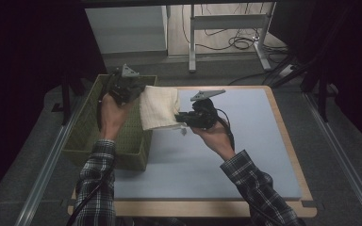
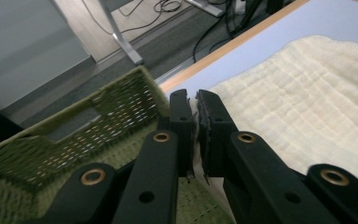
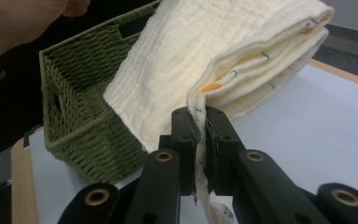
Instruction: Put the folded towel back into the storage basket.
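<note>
We hold a folded cream cloth (image 1: 158, 107) up between our two grippers, above the desk (image 1: 226, 155) and at the right rim of the green woven basket (image 1: 87, 136). The left gripper (image 1: 134, 92) has its jaws pressed almost together on one edge of the cloth; in the left gripper view the fabric (image 2: 303, 102) is pinched in the thin slit between the black jaws, with the basket wall (image 2: 98, 121) just below and to the left. The right gripper (image 1: 181, 117) is likewise clamped nearly closed on the cloth's lower right corner; in the right gripper view the layered edges of the cloth (image 3: 205, 51) rise straight out of the jaws, and the basket (image 3: 84, 112) stands behind it on the light blue mat. The cloth hangs tilted, its left part over the basket's rim. Whether it touches that rim we cannot quite tell from the high view. Both hands wear checked sleeves (image 1: 259, 188).
</note>
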The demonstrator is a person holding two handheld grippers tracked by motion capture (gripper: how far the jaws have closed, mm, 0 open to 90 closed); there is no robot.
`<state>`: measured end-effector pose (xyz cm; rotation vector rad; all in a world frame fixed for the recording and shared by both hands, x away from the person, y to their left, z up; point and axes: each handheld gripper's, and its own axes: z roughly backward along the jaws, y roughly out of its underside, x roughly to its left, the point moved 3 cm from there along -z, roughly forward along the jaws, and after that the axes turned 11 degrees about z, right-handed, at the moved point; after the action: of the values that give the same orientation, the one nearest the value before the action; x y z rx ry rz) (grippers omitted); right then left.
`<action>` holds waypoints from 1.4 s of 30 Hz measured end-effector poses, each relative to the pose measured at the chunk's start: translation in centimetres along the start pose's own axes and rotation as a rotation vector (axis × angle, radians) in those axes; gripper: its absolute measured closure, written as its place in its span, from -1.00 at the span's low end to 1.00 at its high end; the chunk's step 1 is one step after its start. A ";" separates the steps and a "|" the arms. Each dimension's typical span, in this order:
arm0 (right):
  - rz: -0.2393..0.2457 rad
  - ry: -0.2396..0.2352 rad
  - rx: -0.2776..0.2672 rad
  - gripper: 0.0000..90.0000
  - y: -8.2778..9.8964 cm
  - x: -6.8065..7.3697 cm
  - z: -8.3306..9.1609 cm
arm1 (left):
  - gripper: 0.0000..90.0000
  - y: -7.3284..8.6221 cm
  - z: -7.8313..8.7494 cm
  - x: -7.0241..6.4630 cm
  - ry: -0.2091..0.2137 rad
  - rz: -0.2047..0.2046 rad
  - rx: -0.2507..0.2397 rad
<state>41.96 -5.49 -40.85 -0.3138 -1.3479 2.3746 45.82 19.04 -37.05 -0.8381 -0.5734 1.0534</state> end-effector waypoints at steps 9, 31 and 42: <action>0.012 -0.021 0.004 0.85 -1.7 1.1 -4.0 | 0.89 1.1 1.0 3.4 -0.071 0.034 -0.008; 0.082 -0.088 0.080 0.84 -4.6 6.4 -12.6 | 0.89 6.4 3.1 10.1 -0.162 0.106 0.040; 0.122 -0.114 0.172 0.84 -4.6 8.9 -16.8 | 0.89 9.3 2.5 12.1 -0.172 0.113 0.117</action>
<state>41.32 13.51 -45.51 -0.2192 -1.1919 2.6255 43.91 33.17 -43.03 -0.6870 -0.6078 1.2587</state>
